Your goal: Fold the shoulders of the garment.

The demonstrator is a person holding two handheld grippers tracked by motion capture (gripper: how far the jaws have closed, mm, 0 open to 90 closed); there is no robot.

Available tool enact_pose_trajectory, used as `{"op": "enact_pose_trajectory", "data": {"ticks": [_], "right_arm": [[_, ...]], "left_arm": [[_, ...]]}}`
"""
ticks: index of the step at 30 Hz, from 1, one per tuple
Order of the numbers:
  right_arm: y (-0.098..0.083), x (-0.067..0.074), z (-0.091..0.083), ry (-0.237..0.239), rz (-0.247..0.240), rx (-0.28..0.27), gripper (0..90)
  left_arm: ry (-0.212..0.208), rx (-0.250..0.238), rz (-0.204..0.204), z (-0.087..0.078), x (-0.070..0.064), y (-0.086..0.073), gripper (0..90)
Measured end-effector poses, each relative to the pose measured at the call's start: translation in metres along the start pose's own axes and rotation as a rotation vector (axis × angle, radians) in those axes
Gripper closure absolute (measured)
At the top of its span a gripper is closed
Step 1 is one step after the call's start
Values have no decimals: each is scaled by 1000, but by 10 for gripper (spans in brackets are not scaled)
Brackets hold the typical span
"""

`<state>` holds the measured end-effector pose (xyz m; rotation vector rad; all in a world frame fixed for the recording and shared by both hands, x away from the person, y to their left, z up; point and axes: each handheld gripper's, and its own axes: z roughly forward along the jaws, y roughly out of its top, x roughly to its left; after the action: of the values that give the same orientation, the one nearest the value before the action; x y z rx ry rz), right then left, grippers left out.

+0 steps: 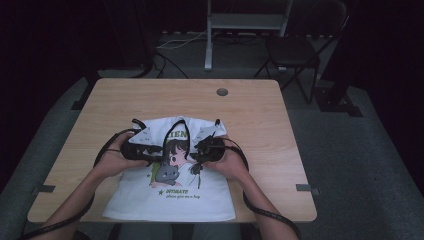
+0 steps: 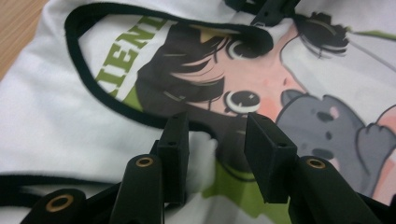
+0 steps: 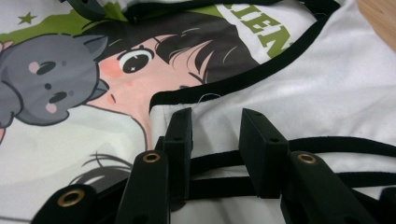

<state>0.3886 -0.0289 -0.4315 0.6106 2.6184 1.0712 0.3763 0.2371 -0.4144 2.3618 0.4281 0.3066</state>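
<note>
Lying on a wooden table (image 1: 250, 107), near its front edge: white printed shirt (image 1: 172, 197). Over its folded top, left gripper (image 2: 215, 140) and right gripper (image 3: 215, 135), jaws apart. Behind the table, dark room, folding chair (image 1: 292, 52).

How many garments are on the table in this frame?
1. A white T-shirt with a cartoon print lies at the near edge of the table, centred in front of the person, its top part folded down. Another layer beneath it cannot be ruled out.
</note>
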Motion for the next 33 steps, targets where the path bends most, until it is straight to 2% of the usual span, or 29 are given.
{"op": "enact_pose_trajectory", "data": {"ticks": [4, 6, 7, 10, 11, 12, 13, 14, 17, 18, 19, 20, 21, 23, 24, 25, 28, 29, 30, 32, 33], "right_arm": [[0, 0, -1, -3, -3, 3, 603], [1, -2, -6, -18, 19, -28, 574], [1, -5, -9, -27, 44, -49, 555], [-1, -16, -18, -67, 111, -83, 436], [-1, -16, -18, -67, 111, -83, 436], [-4, -22, -23, -92, 155, -90, 358], [-4, -22, -23, -92, 155, -90, 358], [-6, -28, -27, -113, 204, -97, 292], [-11, -36, -33, -129, 264, -110, 214], [-12, -38, -34, -131, 280, -110, 202], [-12, -38, -34, -131, 280, -110, 202], [-14, -40, -36, -131, 303, -110, 190], [-16, -44, -38, -137, 333, -110, 130], [-19, -47, -40, -141, 362, -113, 131], [-20, -48, -40, -144, 370, -113, 131], [-20, -48, -40, -144, 370, -113, 131], [-26, -52, -42, -161, 396, -126, 130], [-28, -53, -42, -168, 404, -130, 128], [-29, -54, -43, -169, 406, -130, 125], [-31, -54, -44, -174, 414, -136, 125], [-33, -56, -46, -179, 424, -142, 124]], "left_arm": [[12, -35, -21, -4, 3, 0, 577], [31, -61, -45, -11, 7, -1, 522], [42, -77, -59, -15, 10, -2, 483], [81, -145, -144, -31, 22, -8, 378], [81, -145, -144, -31, 22, -8, 338], [105, -183, -201, -40, 29, -13, 303], [105, -183, -201, -40, 29, -13, 303], [124, -215, -244, -47, 35, -19, 302], [153, -225, -304, -54, 41, -29, 208], [170, -226, -315, -57, 43, -33, 207], [170, -226, -315, -57, 43, -33, 207], [179, -230, -324, -59, 44, -37, 207], [196, -245, -342, -63, 45, -43, 207], [213, -260, -356, -67, 45, -50, 207], [229, -275, -374, -69, 45, -54, 207], [229, -275, -374, -69, 45, -54, 207], [278, -294, -410, -73, 44, -66, 207], [278, -294, -410, -73, 44, -66, 208], [306, -305, -428, -75, 44, -72, 207], [317, -306, -432, -76, 44, -74, 207], [344, -309, -439, -77, 44, -78, 207]]}}
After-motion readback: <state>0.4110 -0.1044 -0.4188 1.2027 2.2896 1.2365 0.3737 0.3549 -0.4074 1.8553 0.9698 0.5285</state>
